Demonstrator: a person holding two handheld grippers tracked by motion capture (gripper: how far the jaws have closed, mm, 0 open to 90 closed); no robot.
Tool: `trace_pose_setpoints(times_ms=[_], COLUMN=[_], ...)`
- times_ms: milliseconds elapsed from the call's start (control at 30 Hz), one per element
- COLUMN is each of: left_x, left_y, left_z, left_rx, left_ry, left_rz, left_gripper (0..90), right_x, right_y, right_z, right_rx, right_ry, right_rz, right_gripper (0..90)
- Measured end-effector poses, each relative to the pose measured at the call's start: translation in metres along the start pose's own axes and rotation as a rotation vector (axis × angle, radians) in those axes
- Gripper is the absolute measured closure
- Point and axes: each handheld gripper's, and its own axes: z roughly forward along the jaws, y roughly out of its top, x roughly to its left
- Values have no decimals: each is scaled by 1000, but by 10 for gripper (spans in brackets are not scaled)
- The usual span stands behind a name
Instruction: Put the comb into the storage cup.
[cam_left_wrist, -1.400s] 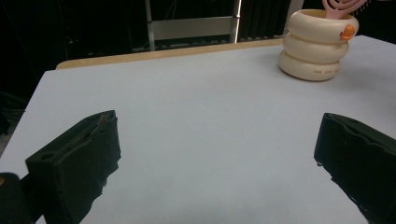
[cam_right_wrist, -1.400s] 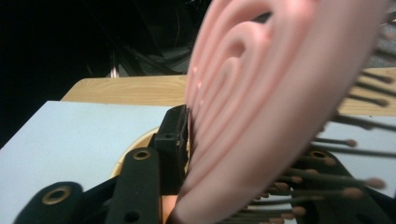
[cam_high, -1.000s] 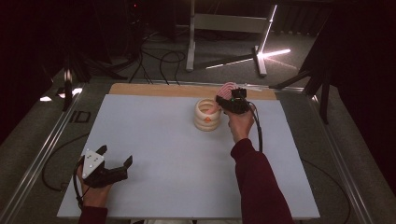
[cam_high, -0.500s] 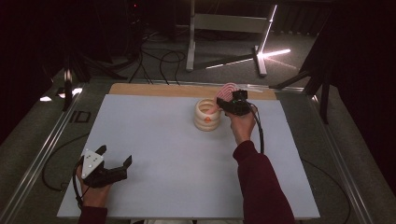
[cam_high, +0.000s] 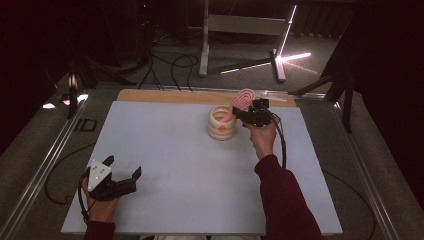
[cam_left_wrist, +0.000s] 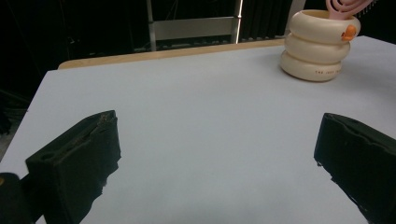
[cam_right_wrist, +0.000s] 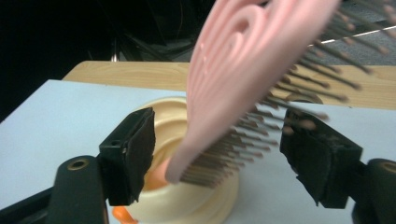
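Standing handle-down in the cream cup (cam_high: 221, 123) at the far side of the table (cam_high: 165, 150), the pink brush (cam_right_wrist: 243, 70) is flanked by the right gripper (cam_right_wrist: 217, 149), whose jaws have just been opening and no longer press it. The left gripper (cam_high: 122, 175) is held spread over the near left, nothing between its jaws.

Dark lab or studio: pale grey rectangular worktop (cam_high: 165, 150), black cables on floor (cam_high: 165, 67) behind it, metal stand (cam_high: 240, 30).
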Motion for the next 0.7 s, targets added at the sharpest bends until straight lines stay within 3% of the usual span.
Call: trace_pose_setpoints(times_ms=[267,700], left_x=[0,-1], left_y=[0,0], left_z=[0,2], left_rx=[1,11], left_ry=[-3,-7], left_rz=[-2,-2], left_gripper=[8,7], right_x=[0,-1], right_y=[-7,-22], right_z=[-8,-21], right_rx=[16,31], right_ry=[-29,-25], right_rz=[-64,-130], right_gripper=[144,109])
